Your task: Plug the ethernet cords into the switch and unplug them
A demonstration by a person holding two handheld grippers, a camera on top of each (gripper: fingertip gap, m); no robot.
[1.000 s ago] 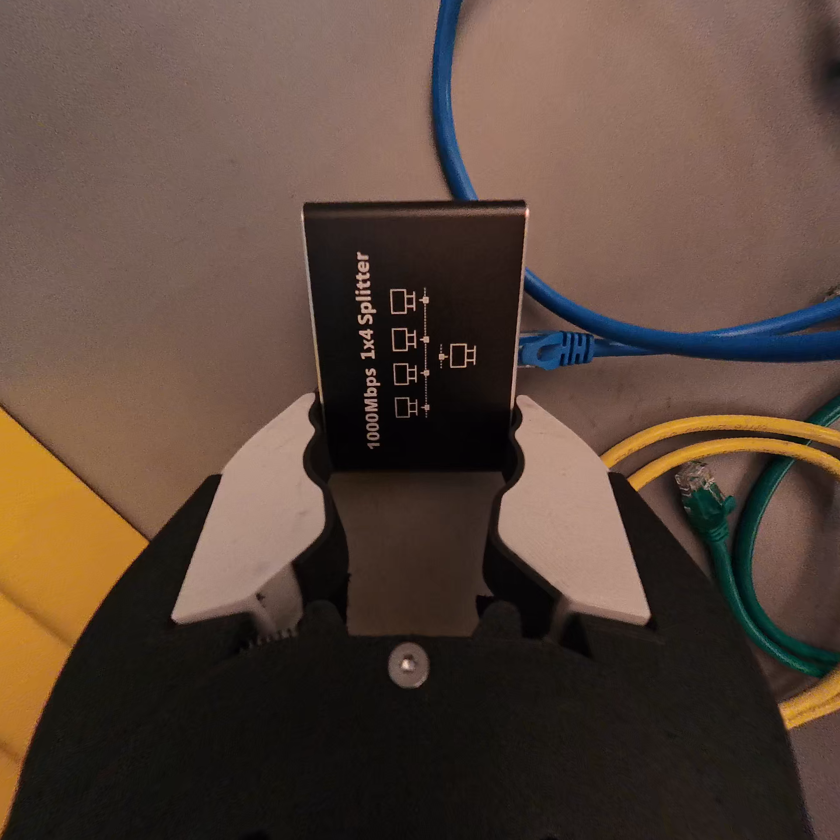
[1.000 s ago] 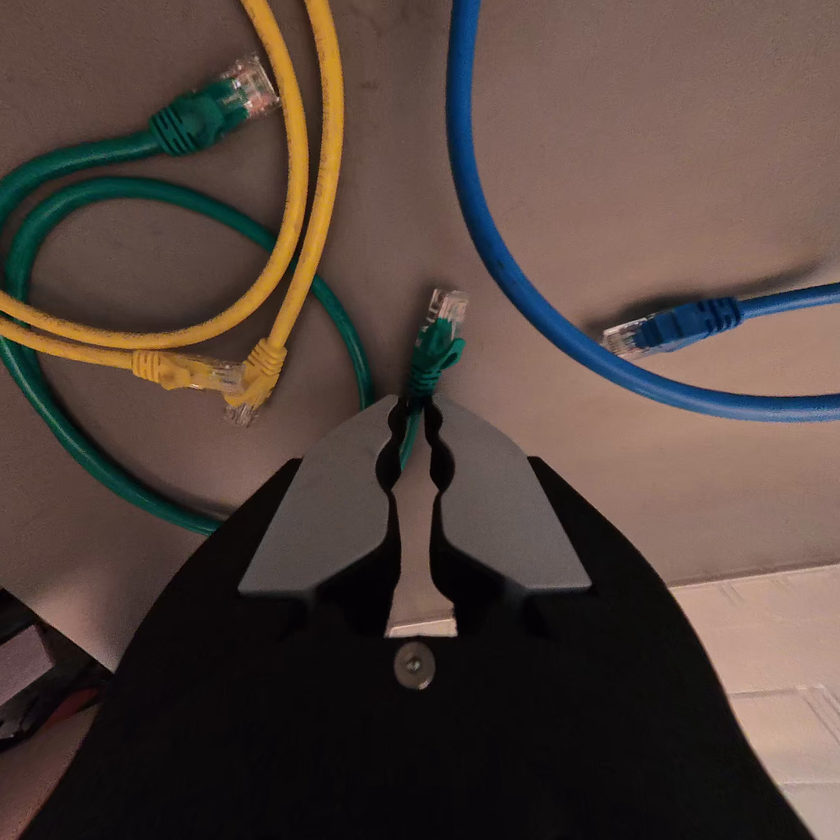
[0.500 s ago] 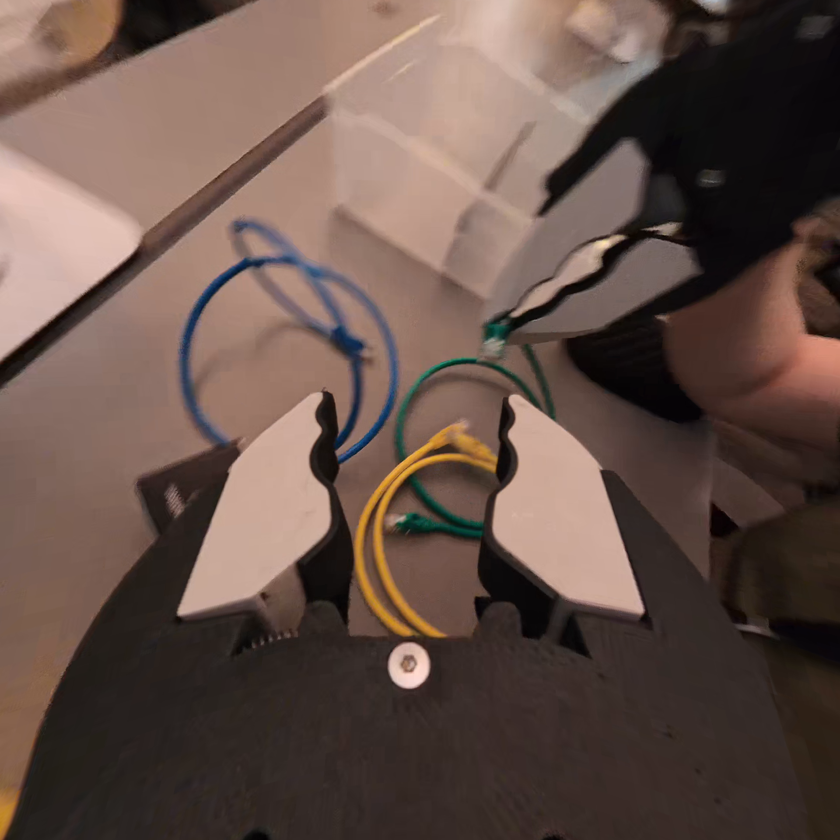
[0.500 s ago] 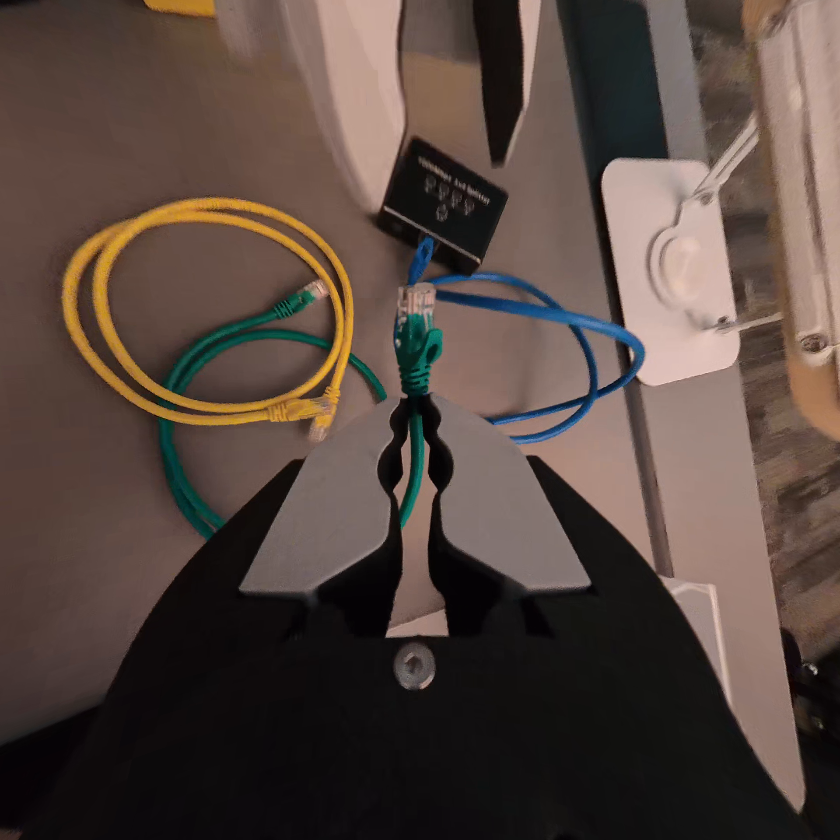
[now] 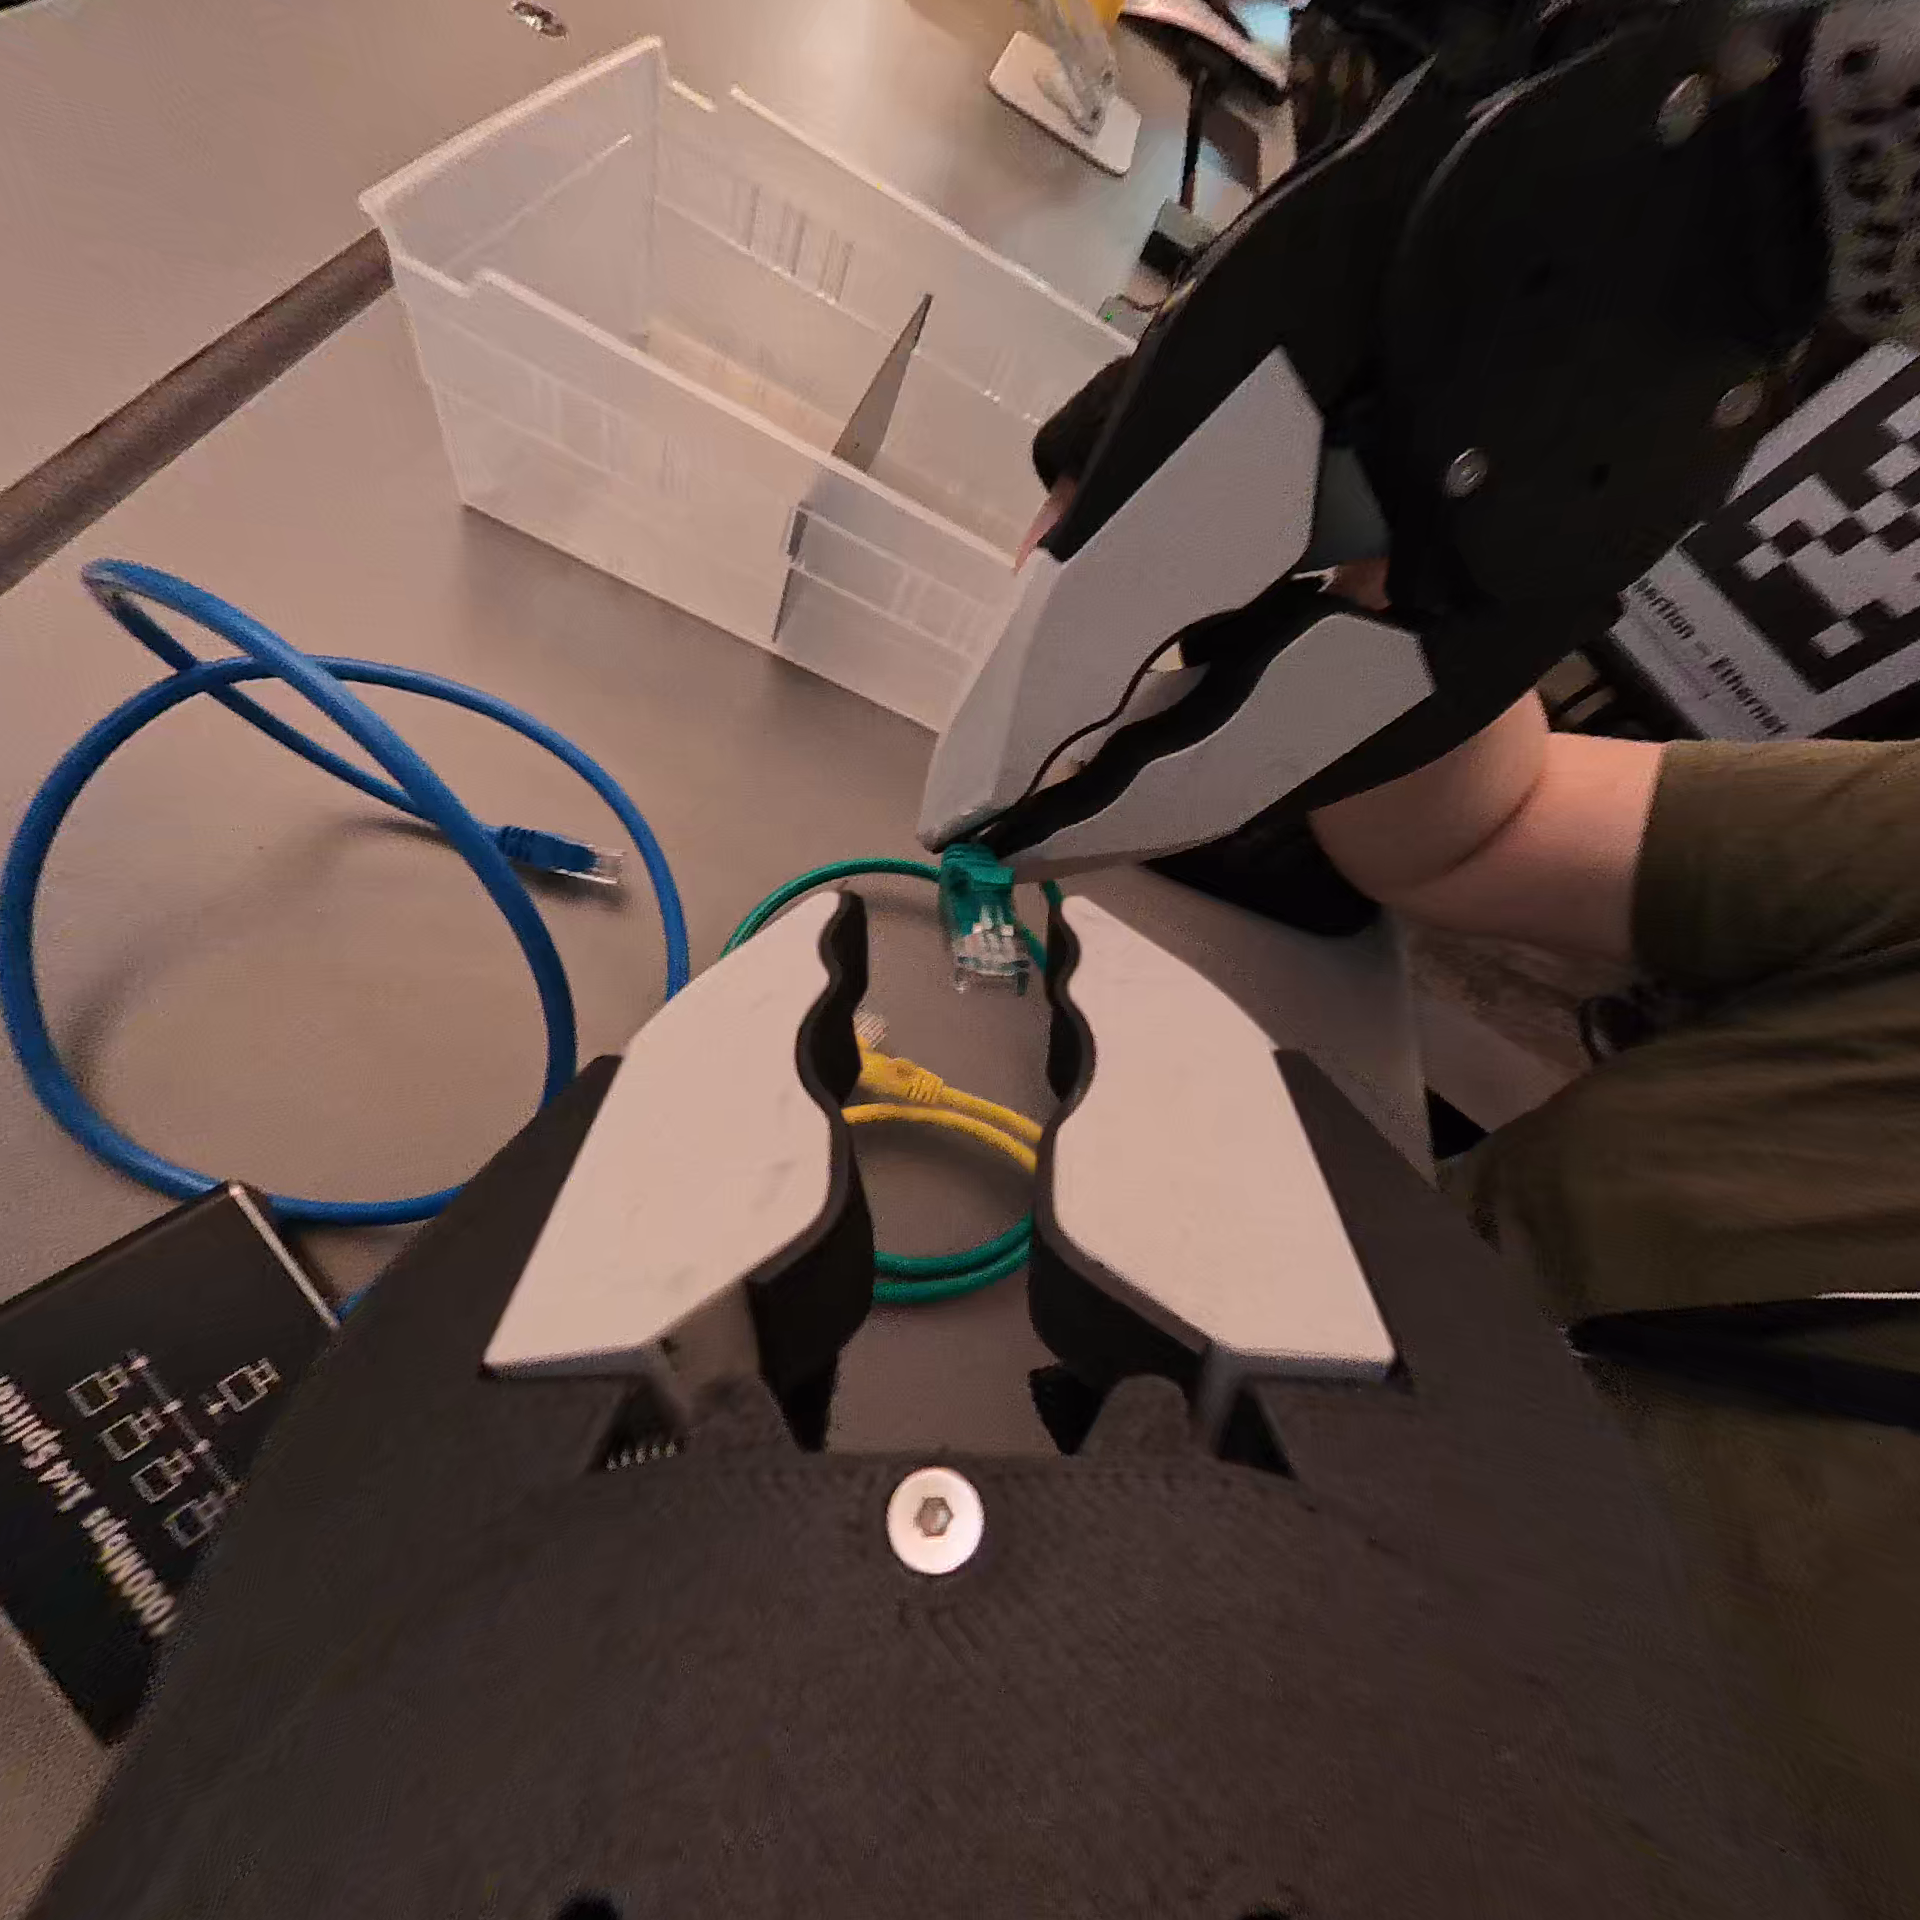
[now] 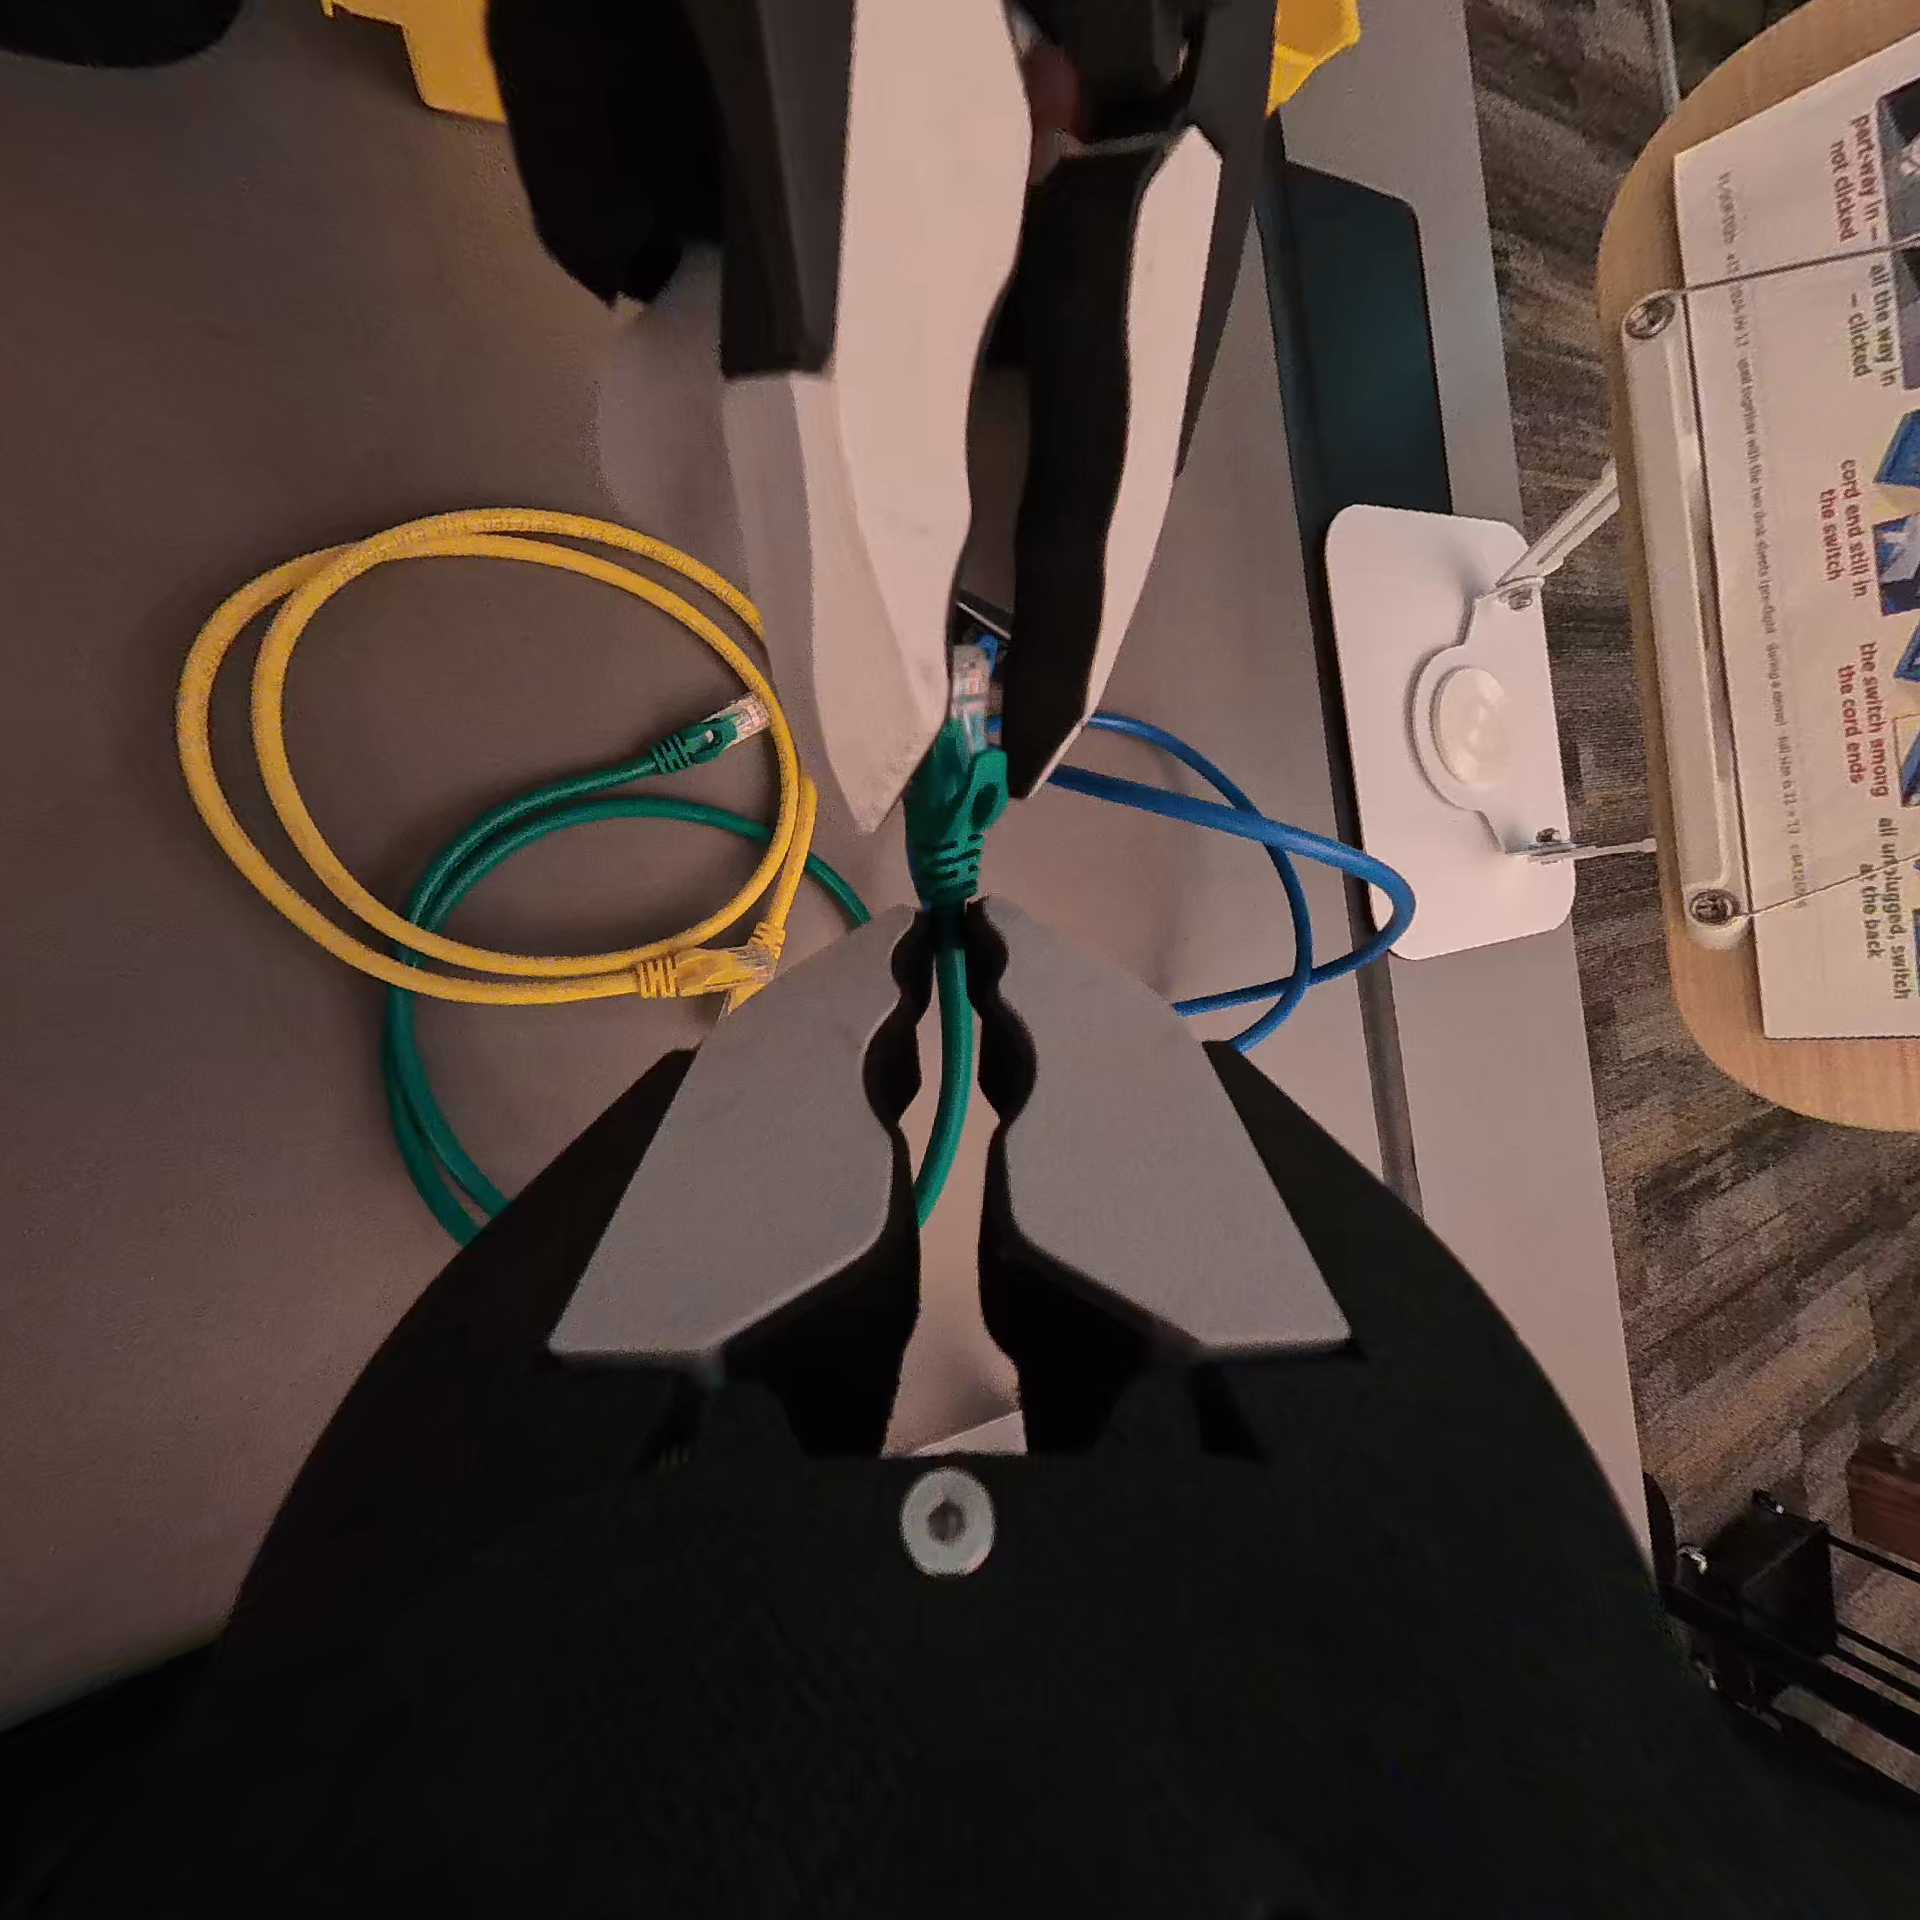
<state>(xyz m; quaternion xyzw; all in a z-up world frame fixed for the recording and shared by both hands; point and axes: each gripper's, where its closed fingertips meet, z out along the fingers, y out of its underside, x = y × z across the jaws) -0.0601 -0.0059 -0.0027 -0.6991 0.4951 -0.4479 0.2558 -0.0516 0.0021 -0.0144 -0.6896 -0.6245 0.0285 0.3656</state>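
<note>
Right gripper (image 6: 943,920) jaws pinching green cord (image 6: 940,1091), plug (image 5: 981,918) pointing toward left gripper (image 5: 951,920), jaws spread

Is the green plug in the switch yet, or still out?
Out. The green plug hangs in the air, pinched by the right tongs, between the open left tongs; the switch sits aside.

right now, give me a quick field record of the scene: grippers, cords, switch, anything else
left gripper: open, empty
right gripper: shut on green ethernet cord, behind its plug
green plug: held up between the left gripper's fingertips
blue ethernet cord: looped on the table, one plug lying free
yellow ethernet cord: coiled on the table
switch: black box on the table, lower left
clear bin: behind the cords
</note>
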